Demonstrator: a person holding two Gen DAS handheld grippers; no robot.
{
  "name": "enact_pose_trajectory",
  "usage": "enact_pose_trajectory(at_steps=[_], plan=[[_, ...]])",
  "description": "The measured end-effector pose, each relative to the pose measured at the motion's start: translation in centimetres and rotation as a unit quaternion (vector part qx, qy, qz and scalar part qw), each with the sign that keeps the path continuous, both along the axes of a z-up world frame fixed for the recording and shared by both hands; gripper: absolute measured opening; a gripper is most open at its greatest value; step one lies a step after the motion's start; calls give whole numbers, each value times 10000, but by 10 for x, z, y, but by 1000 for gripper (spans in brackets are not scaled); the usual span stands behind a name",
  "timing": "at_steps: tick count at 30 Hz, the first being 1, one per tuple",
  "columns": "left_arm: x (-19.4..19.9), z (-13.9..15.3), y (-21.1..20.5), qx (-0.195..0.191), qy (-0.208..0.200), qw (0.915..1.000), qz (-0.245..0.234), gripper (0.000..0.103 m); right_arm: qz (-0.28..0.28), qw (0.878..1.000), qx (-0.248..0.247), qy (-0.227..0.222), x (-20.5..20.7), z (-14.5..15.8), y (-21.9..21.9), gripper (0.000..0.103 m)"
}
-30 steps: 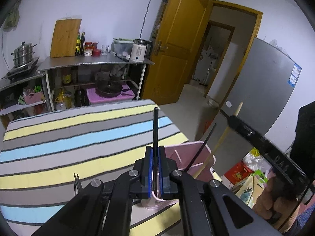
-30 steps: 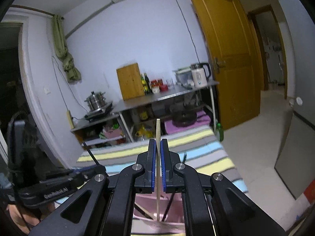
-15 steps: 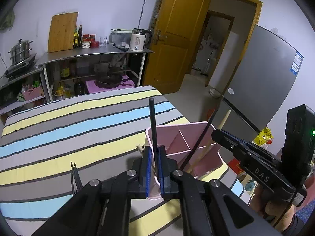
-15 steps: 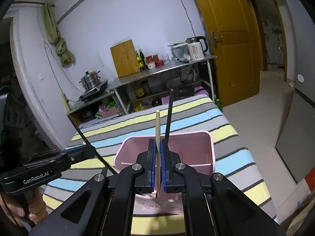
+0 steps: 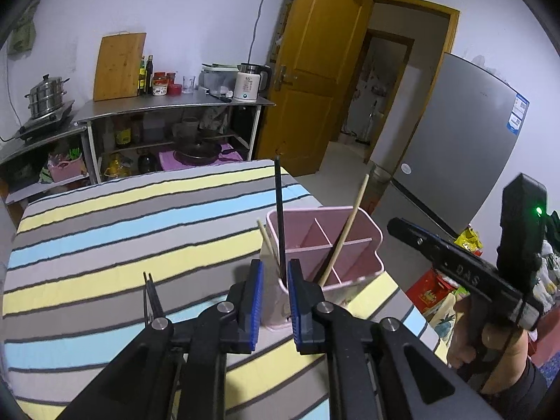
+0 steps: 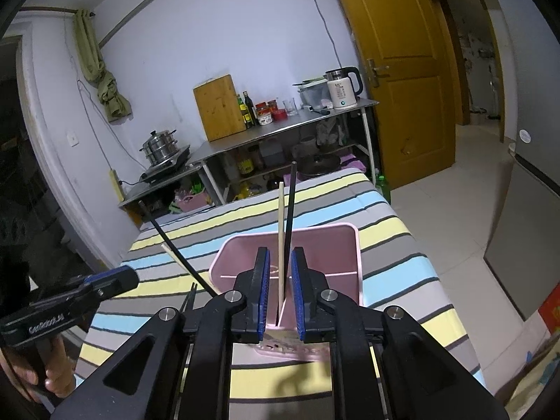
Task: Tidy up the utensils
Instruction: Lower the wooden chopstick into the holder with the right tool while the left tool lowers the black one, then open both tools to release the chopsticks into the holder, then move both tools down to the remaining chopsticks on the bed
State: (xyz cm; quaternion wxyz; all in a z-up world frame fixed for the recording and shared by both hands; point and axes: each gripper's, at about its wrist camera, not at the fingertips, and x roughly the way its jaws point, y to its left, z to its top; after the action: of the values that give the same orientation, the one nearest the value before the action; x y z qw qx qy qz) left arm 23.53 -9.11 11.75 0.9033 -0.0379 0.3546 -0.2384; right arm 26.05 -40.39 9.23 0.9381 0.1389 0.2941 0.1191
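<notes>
Nearest the left wrist camera, the left gripper is opening, its blue pads clear of the black chopstick that stands between them, tip down in the near corner of the pink holder. The grip seems to be letting go so the stick drops into its slot. From the right wrist camera, the right gripper is also opening; the wooden chopstick rises between its jaws without touching either pad, its foot inside the holder. Both sticks lean on the rim because the compartments are wider than they are.

Just left of the holder on the striped cloth lie a loose black pair and another wooden stick, probably next to be sorted. Beyond the table stand a steel shelf with a kettle and a yellow door.
</notes>
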Motion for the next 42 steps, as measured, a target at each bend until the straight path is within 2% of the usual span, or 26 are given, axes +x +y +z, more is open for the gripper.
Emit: enact_pose_trajectory(at_steps=[7, 15, 24, 35, 39, 42], plan=[[-27, -13, 17, -40, 32, 10000, 75, 13, 139, 9999, 27, -1, -13, 1, 6, 13], [-59, -28, 58, 3, -6, 9989, 465, 13, 504, 9987, 62, -32, -44, -4, 24, 13], [-73, -70, 100, 168, 370, 9946, 950, 13, 1039, 9943, -3, 253, -61, -30, 65, 13], [-49, -119, 119, 360, 773, 9896, 1162, 14, 1427, 9872, -121, 700, -51, -69, 103, 13], [-31, -138, 121, 472, 910, 9876, 1185, 20, 1529, 9843, -173, 862, -46, -82, 114, 13], [-17, -149, 118, 566, 976, 9869, 1154, 21, 1590, 9824, -212, 956, -43, -90, 121, 13]])
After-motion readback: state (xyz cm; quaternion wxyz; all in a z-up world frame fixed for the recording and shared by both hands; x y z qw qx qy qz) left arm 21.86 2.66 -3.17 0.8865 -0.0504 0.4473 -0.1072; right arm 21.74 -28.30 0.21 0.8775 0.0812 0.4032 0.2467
